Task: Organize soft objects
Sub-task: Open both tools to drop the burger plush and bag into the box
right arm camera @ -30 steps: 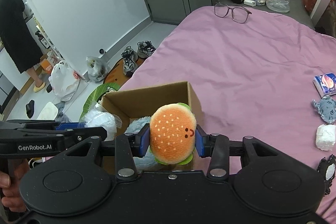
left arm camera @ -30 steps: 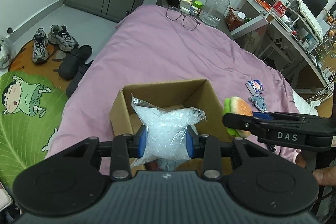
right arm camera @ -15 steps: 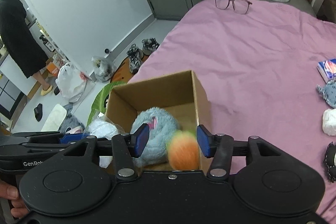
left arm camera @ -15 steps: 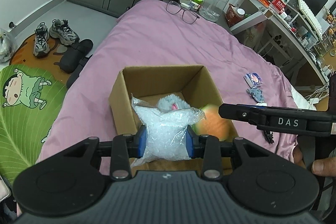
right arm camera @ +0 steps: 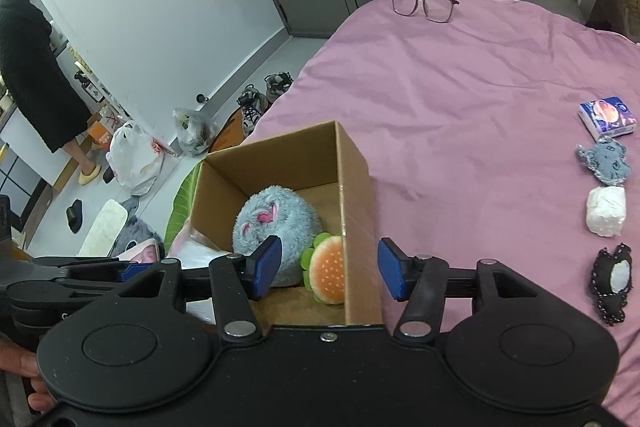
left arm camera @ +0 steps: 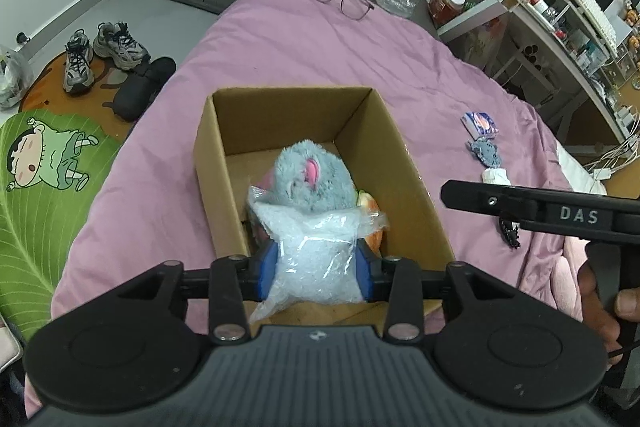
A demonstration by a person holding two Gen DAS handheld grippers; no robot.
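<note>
An open cardboard box (left arm camera: 384,131) (right arm camera: 356,163) sits on the purple bed. Inside lie a grey-blue fluffy plush (left arm camera: 308,179) (right arm camera: 272,219) and a burger plush (right arm camera: 328,269), whose orange edge shows in the left wrist view (left arm camera: 370,203). My left gripper (left arm camera: 316,267) is shut on a clear plastic bag of white filling (left arm camera: 316,247), held over the box's near end. My right gripper (right arm camera: 328,267) is open and empty above the box's right wall, just over the burger plush.
On the bed right of the box lie a tissue pack (right arm camera: 608,117), a grey knitted toy (right arm camera: 606,163), a white wad (right arm camera: 606,211) and a black-rimmed pad (right arm camera: 614,279). Glasses (right arm camera: 424,3) lie at the far end. Shoes (left arm camera: 100,55) are on the floor left.
My right gripper opened and the burger plush dropped into the box beside the grey plush. My left gripper rose over the box, still holding the bag.
</note>
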